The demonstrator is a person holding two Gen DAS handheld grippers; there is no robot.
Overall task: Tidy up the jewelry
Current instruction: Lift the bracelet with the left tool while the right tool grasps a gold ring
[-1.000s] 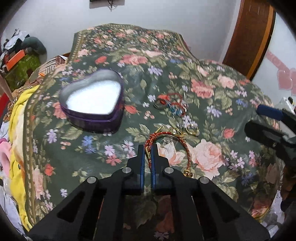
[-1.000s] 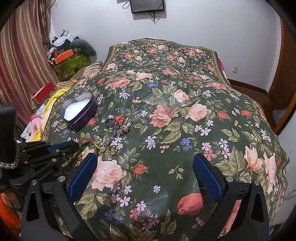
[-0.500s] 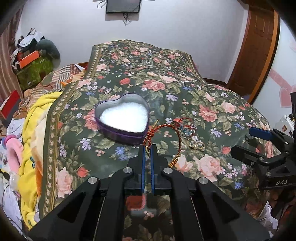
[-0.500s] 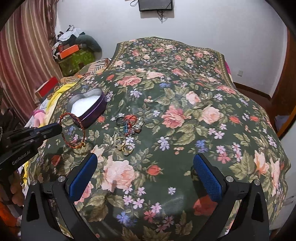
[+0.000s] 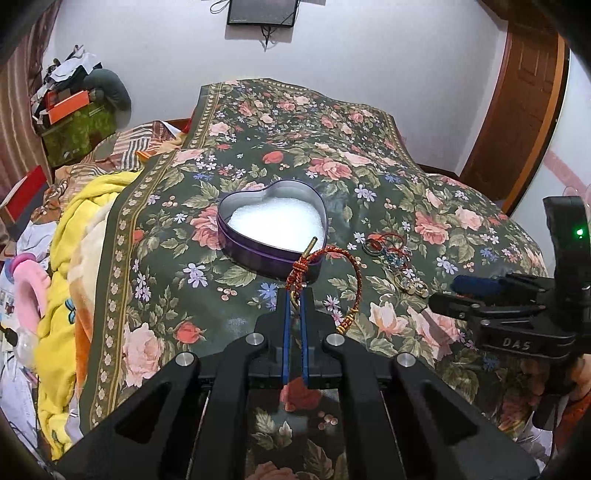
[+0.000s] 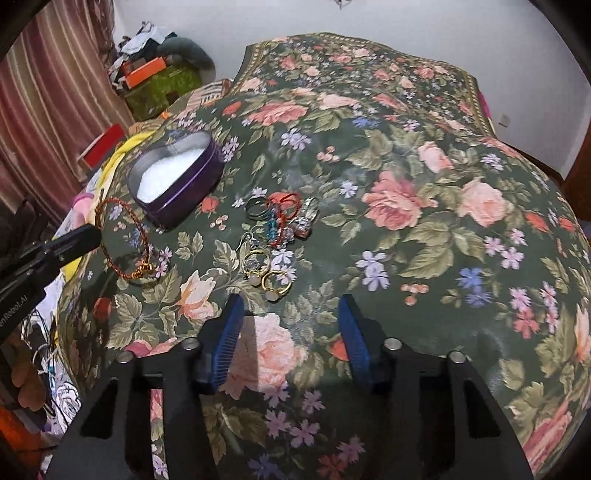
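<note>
Red braided bracelet (image 5: 325,280) now lifted off the bed, pinched in my left tongs (image 5: 294,299), hanging just near of the heart tin (image 5: 271,254) | right tongs (image 6: 291,325) spread, lowered toward the rings (image 6: 271,275) | next: drop bracelet in tin.

Red bracelet (image 5: 334,275) between left gripper (image 5: 294,295) fingers (image 5: 285,325)

A: Can you sort out the jewelry pile (image 6: 275,236)?
B: No, it's tangled; separate pieces are too small to tell.
A: And the bracelet (image 5: 332,280)?
B: Its near end is hidden between the left hand-held gripper (image 5: 294,295) pads. The wall screen (image 5: 262,11) is cut off at the top.
</note>
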